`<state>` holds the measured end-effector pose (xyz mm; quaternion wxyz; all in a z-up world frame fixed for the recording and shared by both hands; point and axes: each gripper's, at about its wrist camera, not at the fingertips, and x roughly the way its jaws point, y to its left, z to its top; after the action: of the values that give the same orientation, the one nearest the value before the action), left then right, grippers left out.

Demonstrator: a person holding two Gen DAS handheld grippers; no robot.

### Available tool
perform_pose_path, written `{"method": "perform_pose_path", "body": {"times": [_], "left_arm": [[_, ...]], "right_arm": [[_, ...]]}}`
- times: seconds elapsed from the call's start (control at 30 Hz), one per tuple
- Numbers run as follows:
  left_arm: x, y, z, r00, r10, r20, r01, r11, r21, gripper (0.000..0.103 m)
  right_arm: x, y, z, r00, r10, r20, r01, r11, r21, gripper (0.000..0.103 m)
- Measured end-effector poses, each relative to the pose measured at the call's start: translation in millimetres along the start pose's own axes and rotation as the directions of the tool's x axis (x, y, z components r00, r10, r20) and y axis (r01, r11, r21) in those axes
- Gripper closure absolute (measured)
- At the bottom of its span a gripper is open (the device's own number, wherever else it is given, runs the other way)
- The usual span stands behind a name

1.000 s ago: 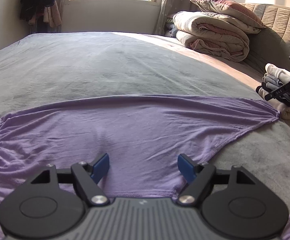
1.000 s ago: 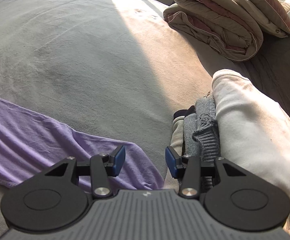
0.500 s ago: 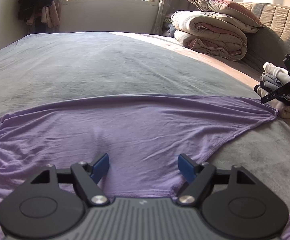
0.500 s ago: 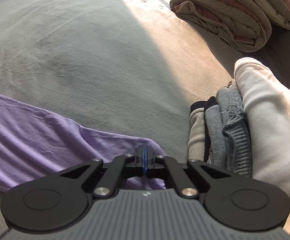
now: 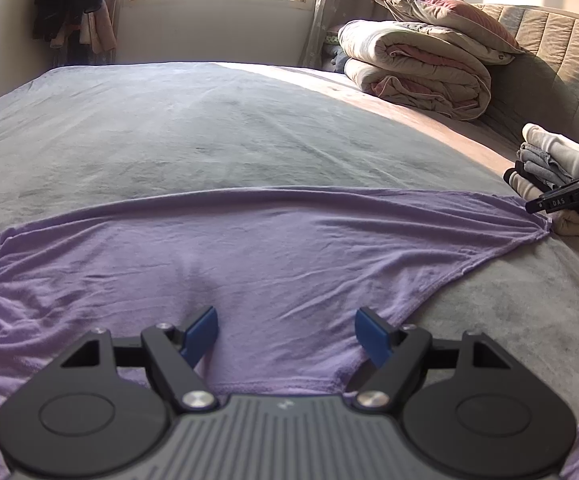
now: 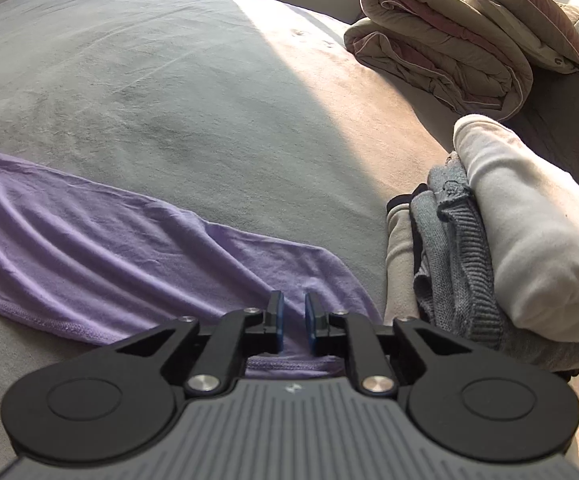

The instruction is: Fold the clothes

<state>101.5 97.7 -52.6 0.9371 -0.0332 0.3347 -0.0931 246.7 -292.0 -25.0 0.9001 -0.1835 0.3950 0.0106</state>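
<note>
Right gripper [image 6: 292, 322]: jaws narrowly apart over purple garment [image 6: 121, 248] corner, apparently to pinch it; left gripper [image 5: 285, 332] wide apart above the hem, holding nothing.

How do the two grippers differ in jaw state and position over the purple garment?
The left gripper has its jaws wide open over the purple garment's near hem; the right gripper has jaws nearly closed, a narrow gap left, at the garment's corner beside folded clothes. Both have blue pads.
</note>
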Motion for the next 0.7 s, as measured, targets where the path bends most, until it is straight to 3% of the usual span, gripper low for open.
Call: {"method": "perform_pose_path", "body": {"times": [0.03, 0.13, 0.2, 0.23, 0.33, 0.43, 0.6, 0.67, 0.7], "left_arm": [[0.2, 0.0, 0.0, 1.0, 0.0, 0.0, 0.0, 1.0, -0.001, 0.026], [0.7, -0.7, -0.2, 1.0, 0.0, 0.0, 0.0, 1.0, 0.002, 0.026], [0.3, -1.0, -0.4, 1.0, 0.0, 0.0, 0.0, 1.0, 0.006, 0.026], [0.3, -0.5, -0.2, 1.0, -0.002, 0.0, 0.002, 1.0, 0.002, 0.026], [0.3, 1.5, 0.8, 1.0, -0.01, 0.0, 0.01, 1.0, -0.013, 0.026], [0.9, 1.6, 0.2, 1.0, -0.011, 0.0, 0.011, 1.0, -0.011, 0.026], [2.3, -2.1, -0.2, 1.0, -0.006, 0.0, 0.006, 1.0, 0.01, 0.025], [2.7, -2.7, -0.4, 1.0, -0.005, 0.0, 0.005, 1.0, 0.016, 0.025], [2.7, -2.2, -0.7, 1.0, -0.006, 0.0, 0.006, 1.0, 0.016, 0.025]], "right_arm": [[2.8, -1.6, 4.7, 1.0, -0.001, -0.002, 0.001, 1.0, 0.004, 0.054], [14.2, -7.9, 21.2, 1.0, 0.014, -0.022, -0.014, 1.0, 0.023, 0.056], [23.4, -10.6, 32.9, 0.998, 0.018, -0.068, -0.017, 1.0, 0.017, 0.067], [27.7, -11.1, 39.0, 0.994, 0.018, -0.107, -0.02, 1.0, -0.016, 0.074], [37.3, -10.1, 55.7, 0.975, -0.022, -0.221, -0.016, 0.985, -0.172, 0.076], [47.8, -9.4, 67.1, 0.944, -0.031, -0.328, -0.066, 0.957, -0.283, 0.076], [58.8, -10.2, 58.6, 0.934, -0.033, -0.356, -0.079, 0.952, -0.296, 0.077], [63.0, -10.5, 54.5, 0.931, -0.033, -0.363, -0.082, 0.951, -0.297, 0.083], [65.0, -10.7, 52.5, 0.93, -0.033, -0.367, -0.084, 0.951, -0.298, 0.093]]}}
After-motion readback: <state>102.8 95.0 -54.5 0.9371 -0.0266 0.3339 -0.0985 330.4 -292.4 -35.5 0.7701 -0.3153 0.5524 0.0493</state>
